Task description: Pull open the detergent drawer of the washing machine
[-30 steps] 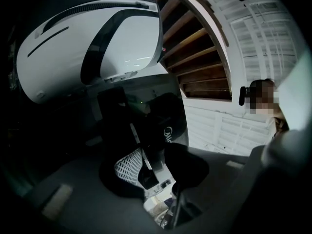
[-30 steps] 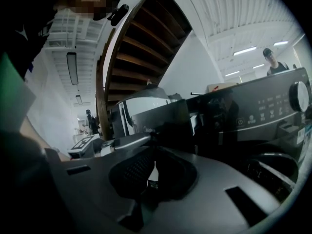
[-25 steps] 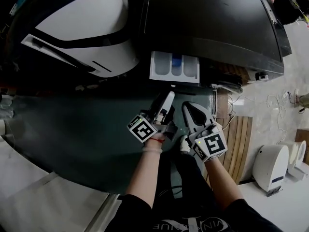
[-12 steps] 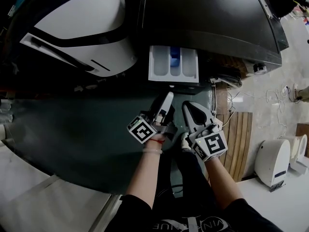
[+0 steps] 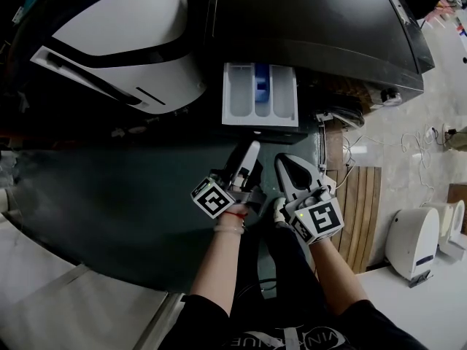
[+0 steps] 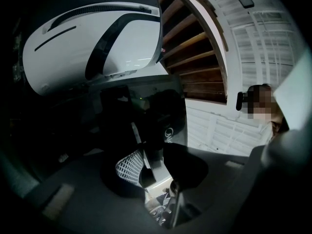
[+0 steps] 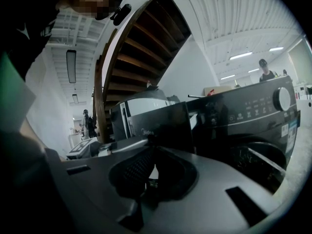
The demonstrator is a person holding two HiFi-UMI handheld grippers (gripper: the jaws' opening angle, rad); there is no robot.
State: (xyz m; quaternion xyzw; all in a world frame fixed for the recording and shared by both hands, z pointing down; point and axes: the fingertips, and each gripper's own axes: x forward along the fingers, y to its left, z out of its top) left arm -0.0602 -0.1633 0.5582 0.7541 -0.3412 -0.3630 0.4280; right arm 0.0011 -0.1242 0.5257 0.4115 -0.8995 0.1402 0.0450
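Observation:
The white detergent drawer, with a blue insert, stands pulled out of the black washing machine. Its dark front panel shows in the right gripper view and close up in the left gripper view. My left gripper hangs just short of the drawer's front edge. Its jaws stand apart, and neither pad presses on anything. My right gripper is beside it to the right, jaws together and empty.
A white appliance with a black band stands left of the washing machine. Wooden slats, cables and white devices lie to the right. A staircase and people are behind.
In the head view more of the drawer's length now shows beyond the machine's front. Both grippers keep about the same place just before it.

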